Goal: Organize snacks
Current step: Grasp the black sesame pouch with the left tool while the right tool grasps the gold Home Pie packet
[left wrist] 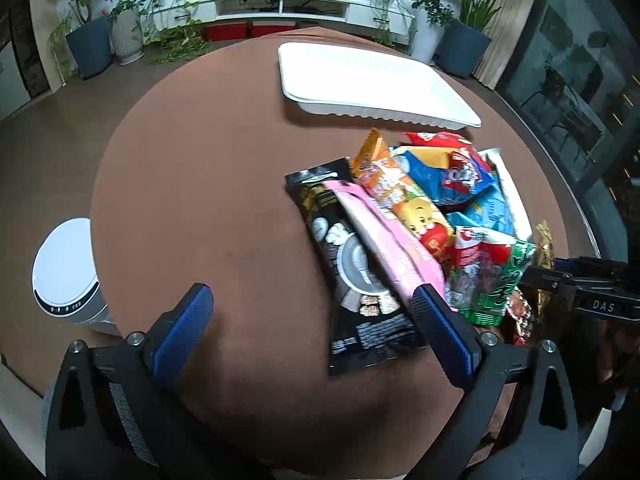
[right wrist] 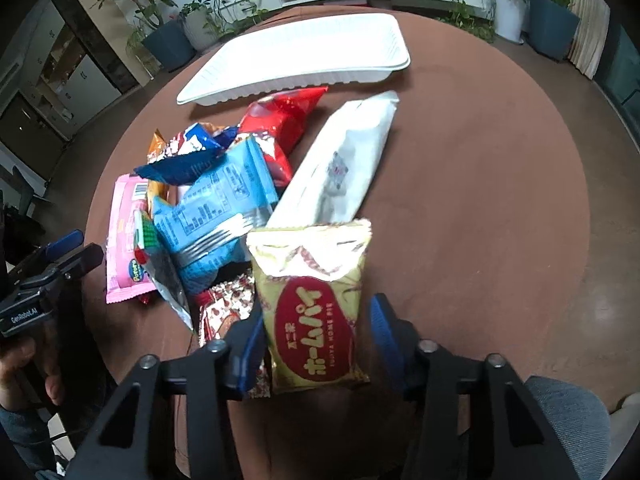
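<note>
- Blue-padded fingers of the left tool (left wrist: 312, 310) stood wide apart over the brown round bench (left wrist: 200, 184), holding nothing; its right finger (left wrist: 440, 328) lay over the near end of the snack pile.
- In the right wrist view, the right tool (right wrist: 316, 320) also stood parted, with a yellow snack packet (right wrist: 316, 312) bearing a red oval label between its fingers; whether the pads touched the packet could not be told.
- Just left of that packet lay a small red-and-white patterned packet (right wrist: 228, 304), partly under the tool's left finger (right wrist: 248, 344).
- In the left wrist view, a black packet (left wrist: 352, 264) lay nearest the left tool, with a pink packet (left wrist: 384, 236) overlapping its right side.
- A green and red packet (left wrist: 492, 276) sat to the right of the pink one, close to the other tool's black body at the frame edge.
- Farther on, an orange packet (left wrist: 392, 188) leaned across the pile, with a dark blue bag (left wrist: 448, 176) and a light blue packet (right wrist: 216, 208) beside it.
- A long white packet (right wrist: 340, 164) ran away from the yellow packet toward the tray, and a red bag (right wrist: 280, 120) lay to its left.
- Beyond the pile, a white ribbed tray (right wrist: 304, 44) rested on the bench, with no snacks in it.
- Past the bench edge stood potted plants (left wrist: 88, 36) and a low white cabinet (left wrist: 280, 4).
</note>
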Motion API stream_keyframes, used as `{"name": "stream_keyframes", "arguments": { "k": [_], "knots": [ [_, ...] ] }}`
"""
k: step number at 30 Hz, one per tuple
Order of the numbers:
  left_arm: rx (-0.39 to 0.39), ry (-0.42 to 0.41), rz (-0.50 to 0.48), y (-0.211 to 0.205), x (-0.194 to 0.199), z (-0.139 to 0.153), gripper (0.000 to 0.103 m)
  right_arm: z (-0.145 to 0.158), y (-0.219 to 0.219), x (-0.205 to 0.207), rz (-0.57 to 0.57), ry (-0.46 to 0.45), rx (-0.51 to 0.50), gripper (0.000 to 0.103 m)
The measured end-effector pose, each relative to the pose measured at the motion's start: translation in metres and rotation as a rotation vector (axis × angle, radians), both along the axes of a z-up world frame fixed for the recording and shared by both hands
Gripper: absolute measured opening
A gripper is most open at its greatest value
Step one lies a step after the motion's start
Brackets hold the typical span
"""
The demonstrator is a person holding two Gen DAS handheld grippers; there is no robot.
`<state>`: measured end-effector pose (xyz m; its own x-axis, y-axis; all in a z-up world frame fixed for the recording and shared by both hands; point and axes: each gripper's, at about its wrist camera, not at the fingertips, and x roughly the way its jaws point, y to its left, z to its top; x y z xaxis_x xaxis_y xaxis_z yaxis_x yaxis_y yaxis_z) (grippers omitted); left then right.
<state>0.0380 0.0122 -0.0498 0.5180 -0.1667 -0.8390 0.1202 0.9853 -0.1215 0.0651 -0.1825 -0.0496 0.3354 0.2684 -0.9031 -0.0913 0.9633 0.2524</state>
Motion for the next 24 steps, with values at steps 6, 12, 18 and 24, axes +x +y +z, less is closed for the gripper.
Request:
{"name": "stream_keyframes", "arguments": {
  "k": [6, 12, 18, 24],
  "knots": [
    [-0.003, 0.0, 0.011, 0.001, -0.001, 0.002, 0.1, 0.004, -0.002, -0.004, -0.003, -0.026, 0.021, 0.034],
    [-0.026, -0.023, -0.001, -0.003, 0.002, 0.011, 0.094, 0.016, -0.009, -0.015, -0.017, -0.071, 0.044, 0.033],
    [-0.009, -0.004, -0.015, -0.016, 0.012, 0.011, 0.056, 0.026, -0.01, -0.021, -0.012, -0.102, 0.067, 0.033],
    [-0.035, 0.049, 0.017, 0.02, 0.007, 0.007, 0.056, 0.029, -0.014, -0.017, -0.018, -0.108, 0.086, 0.033]
  ]
}}
